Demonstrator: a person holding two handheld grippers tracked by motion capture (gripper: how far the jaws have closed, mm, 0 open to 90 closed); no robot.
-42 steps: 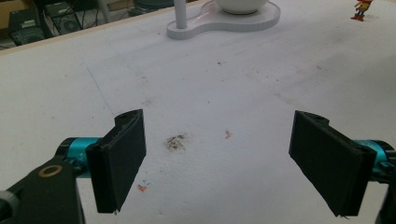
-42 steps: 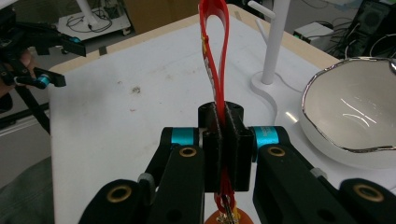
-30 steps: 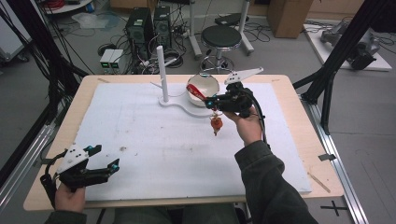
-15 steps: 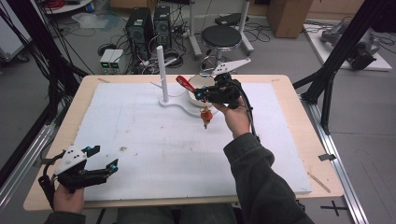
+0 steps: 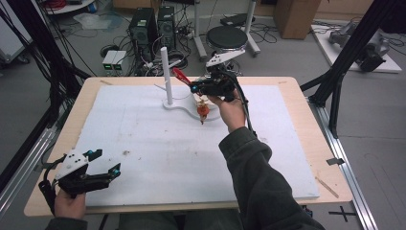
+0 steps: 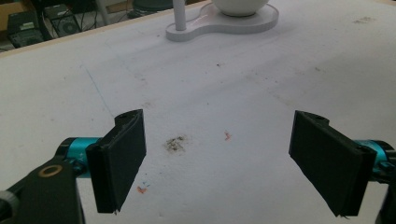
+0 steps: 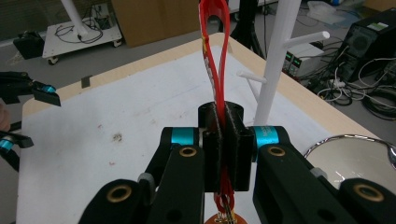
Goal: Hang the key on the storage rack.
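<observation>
My right gripper (image 5: 195, 88) (image 7: 225, 119) is shut on a red strap loop (image 5: 180, 75) (image 7: 214, 46). The loop sticks out past the jaws toward a white post (image 5: 165, 72) (image 7: 280, 56) with short side pegs. An orange charm (image 5: 203, 111) (image 7: 224, 218) dangles under the gripper on the strap's other end. The post stands on a white base (image 5: 174, 103) (image 6: 219, 23) that also carries a bowl (image 6: 240, 5) (image 7: 355, 144). My left gripper (image 5: 107, 161) (image 6: 229, 163) rests open at the near left corner with nothing between its jaws.
A white mat (image 5: 158, 143) covers most of the wooden table (image 5: 306, 143); it has small stains (image 6: 176, 143). Behind the table stand a stool (image 5: 233, 36), computer towers (image 5: 151, 24) and cables. Black frame legs (image 5: 344, 62) rise at both sides.
My right gripper has moved left and a little up toward the post, carrying the red loop and the dangling charm. The left gripper has stayed still.
</observation>
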